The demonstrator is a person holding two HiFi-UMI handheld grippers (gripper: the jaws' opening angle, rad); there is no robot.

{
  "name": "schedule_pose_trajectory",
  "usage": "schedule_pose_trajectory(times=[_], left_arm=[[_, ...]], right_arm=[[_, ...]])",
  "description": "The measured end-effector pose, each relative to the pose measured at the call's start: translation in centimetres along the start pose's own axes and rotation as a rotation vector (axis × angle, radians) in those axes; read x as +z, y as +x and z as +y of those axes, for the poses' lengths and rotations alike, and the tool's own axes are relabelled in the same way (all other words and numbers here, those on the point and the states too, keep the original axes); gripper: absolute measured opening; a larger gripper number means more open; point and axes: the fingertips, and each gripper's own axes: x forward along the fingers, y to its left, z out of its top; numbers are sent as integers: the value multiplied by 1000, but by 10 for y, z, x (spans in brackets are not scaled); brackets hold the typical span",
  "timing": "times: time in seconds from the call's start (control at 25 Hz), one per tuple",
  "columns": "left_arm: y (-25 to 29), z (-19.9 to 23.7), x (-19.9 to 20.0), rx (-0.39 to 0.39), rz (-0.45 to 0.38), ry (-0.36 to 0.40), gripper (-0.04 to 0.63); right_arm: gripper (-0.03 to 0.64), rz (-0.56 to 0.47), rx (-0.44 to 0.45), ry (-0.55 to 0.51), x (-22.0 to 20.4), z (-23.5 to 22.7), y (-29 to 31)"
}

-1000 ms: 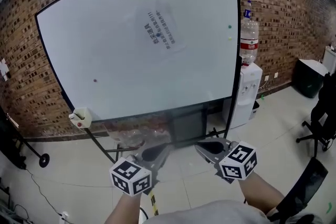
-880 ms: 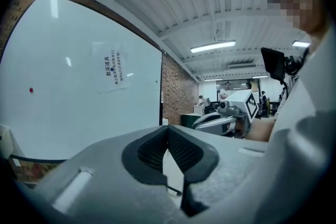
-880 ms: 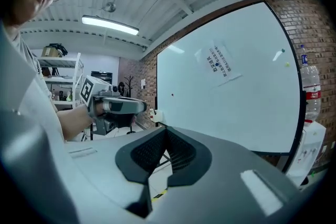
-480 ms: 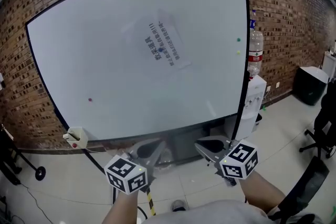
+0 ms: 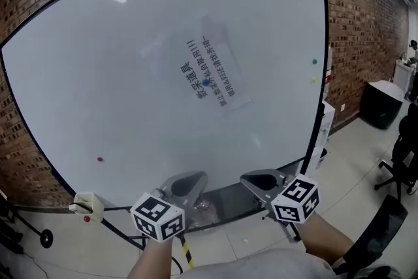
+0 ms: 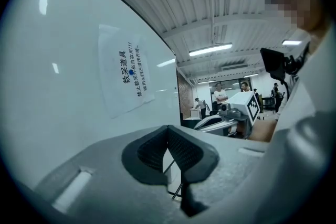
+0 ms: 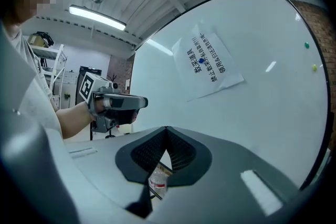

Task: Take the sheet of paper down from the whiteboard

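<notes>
Sheet of paper (image 5: 212,72) is hanging tilted on the whiteboard (image 5: 98,75), above and ahead of the left gripper (image 5: 186,185) and right gripper (image 5: 260,181). Both are sitting closed and empty, seemingly equally near.

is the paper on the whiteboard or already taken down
On. The sheet of paper lies flat and tilted against the whiteboard, with a blue dot, likely a magnet, at its middle.
</notes>
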Motion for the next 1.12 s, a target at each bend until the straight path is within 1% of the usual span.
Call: schedule_pose_trajectory(times=[0.16, 0.28, 0.44, 0.64, 0.76, 0.84, 0.96, 1.04, 1.12], left_arm=[[12, 33, -1, -23, 8, -1, 2], [19, 61, 2, -17, 16, 16, 2], [27, 80, 7, -23, 9, 31, 2], [40, 82, 11, -36, 1, 19, 2], [50, 81, 17, -37, 0, 24, 2], [53, 84, 20, -22, -1, 31, 2], [55, 86, 20, -1, -6, 15, 2], [57, 86, 20, 7, -3, 11, 2], [58, 86, 18, 13, 2, 11, 2]], right_arm=[[-2, -2, -20, -3, 7, -22, 31], [-2, -17, -34, -14, 15, -35, 50], [-2, -36, -53, -28, 23, -45, 62], [-2, -17, -65, -43, 21, -54, 62], [-2, -16, -58, -63, 27, -64, 63], [-2, -14, -51, -69, 29, -70, 63], [-2, 3, -36, -77, 26, -75, 61], [-2, 9, -39, -101, 26, -79, 60], [-2, 8, -45, -150, 31, -82, 60]])
